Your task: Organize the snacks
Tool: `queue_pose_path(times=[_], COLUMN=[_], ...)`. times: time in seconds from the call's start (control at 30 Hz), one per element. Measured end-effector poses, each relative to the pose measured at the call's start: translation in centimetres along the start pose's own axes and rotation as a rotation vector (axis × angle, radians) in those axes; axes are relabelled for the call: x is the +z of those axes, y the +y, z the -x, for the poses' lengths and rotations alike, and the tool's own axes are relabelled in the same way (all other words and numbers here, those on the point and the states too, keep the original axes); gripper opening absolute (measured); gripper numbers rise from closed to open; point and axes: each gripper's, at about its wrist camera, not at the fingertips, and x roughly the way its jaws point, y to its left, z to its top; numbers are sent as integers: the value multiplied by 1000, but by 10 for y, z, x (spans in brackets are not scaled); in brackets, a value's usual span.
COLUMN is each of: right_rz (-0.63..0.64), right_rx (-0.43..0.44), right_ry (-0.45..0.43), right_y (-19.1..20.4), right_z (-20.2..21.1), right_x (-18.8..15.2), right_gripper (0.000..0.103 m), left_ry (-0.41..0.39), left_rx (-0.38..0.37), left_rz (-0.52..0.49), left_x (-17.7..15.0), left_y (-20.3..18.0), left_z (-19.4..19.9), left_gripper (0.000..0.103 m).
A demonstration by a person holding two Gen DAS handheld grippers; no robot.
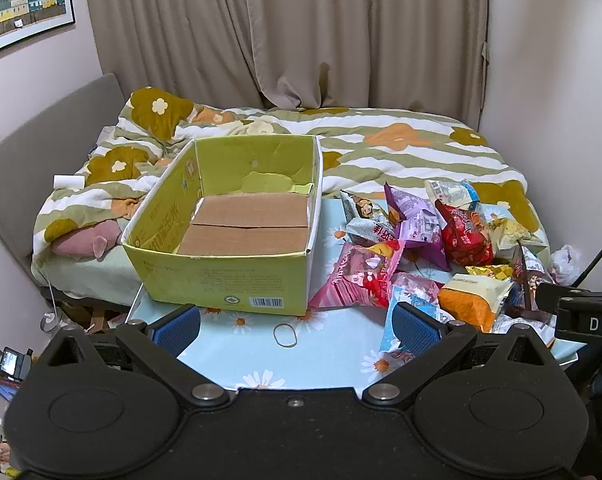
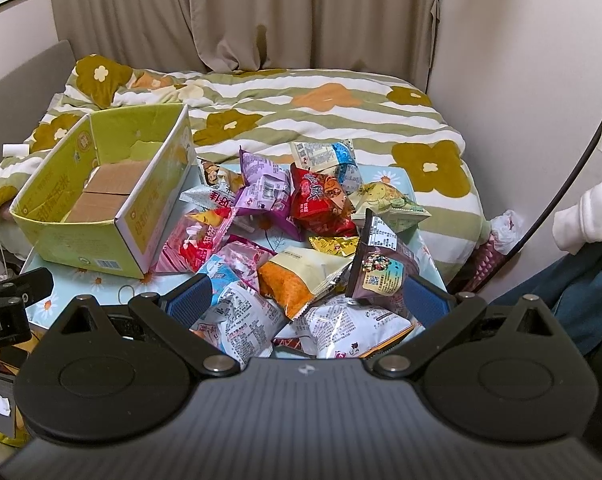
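Green cardboard box [image 1: 229, 236], one, empty and open-topped beside roughly a dozen loose snack packets [image 2: 301, 236] heaped just to its right, ready for filling, with left gripper [image 1: 297, 326] and right gripper [image 2: 307, 300] both spread wide, holding nothing, right one poised over the heap

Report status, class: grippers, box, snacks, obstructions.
Left gripper open, empty. Right gripper open over snack pile. Green box empty, beside pile. Rubber band loose on table.
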Motion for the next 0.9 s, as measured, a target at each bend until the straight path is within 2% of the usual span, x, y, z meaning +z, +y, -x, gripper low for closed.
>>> queue_pose_path(times=[0.37, 0.53, 0.77, 0.9], right_rz=[-3, -35, -81, -122], right_rx=[-1, -9, -89, -102], right_ry=[4, 10, 30, 46], right_y=[0, -2, -14, -33], right_z=[0, -6, -28, -49], right_x=[1, 1, -6, -8], right_gripper=[103, 103, 103, 103], left_ry=[-8, -22, 61, 105], left_rx=[-10, -105, -278, -314], left_rz=[-20, -65, -104, -104], left_x=[3, 8, 8, 7], left_y=[-1, -5, -21, -39], left_z=[-1, -11, -54, -77], left_gripper=[103, 103, 103, 103])
